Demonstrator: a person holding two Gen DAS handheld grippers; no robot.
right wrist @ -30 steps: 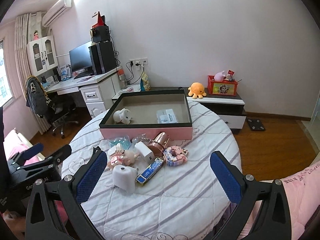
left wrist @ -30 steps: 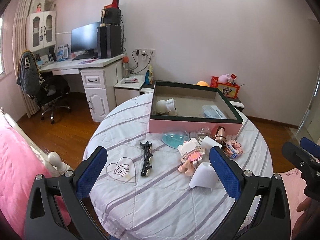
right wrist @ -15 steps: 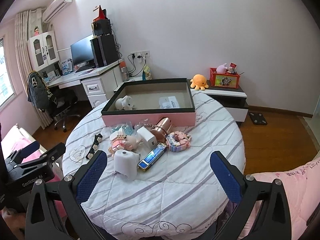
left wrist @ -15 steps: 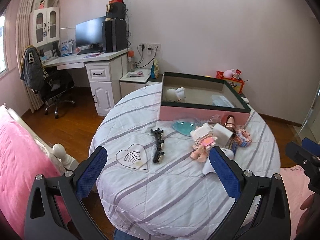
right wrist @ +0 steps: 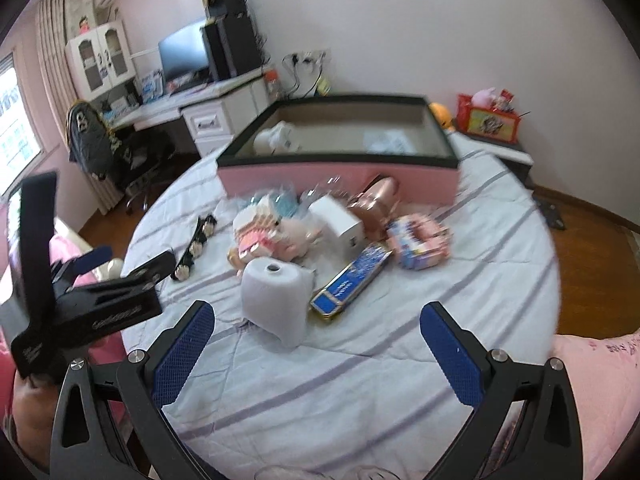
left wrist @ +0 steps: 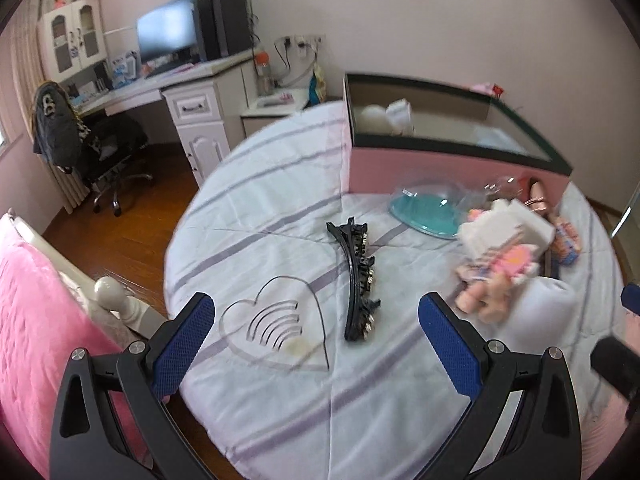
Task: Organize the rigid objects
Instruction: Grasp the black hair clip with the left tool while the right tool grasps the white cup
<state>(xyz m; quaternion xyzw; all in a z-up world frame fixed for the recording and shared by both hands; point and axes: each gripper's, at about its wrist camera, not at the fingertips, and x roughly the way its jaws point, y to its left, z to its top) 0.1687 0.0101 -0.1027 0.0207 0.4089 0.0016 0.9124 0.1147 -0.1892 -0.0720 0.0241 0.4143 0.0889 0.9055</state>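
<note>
Pink walls, wood floor, white desk w/ monitor.

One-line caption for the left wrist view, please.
Open left gripper hovers over a round table, black hair clip between its fingers; toys and pink box beyond.

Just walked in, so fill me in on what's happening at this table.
A person holds a gripper in each hand over a round table, tidying small items into a pink box. Both the left gripper and right gripper are open and empty. The left one points at a black hair clip; the right faces a white cylinder and a blue box. Two items already lie in the pink box; the rest sit in front of it.
</note>
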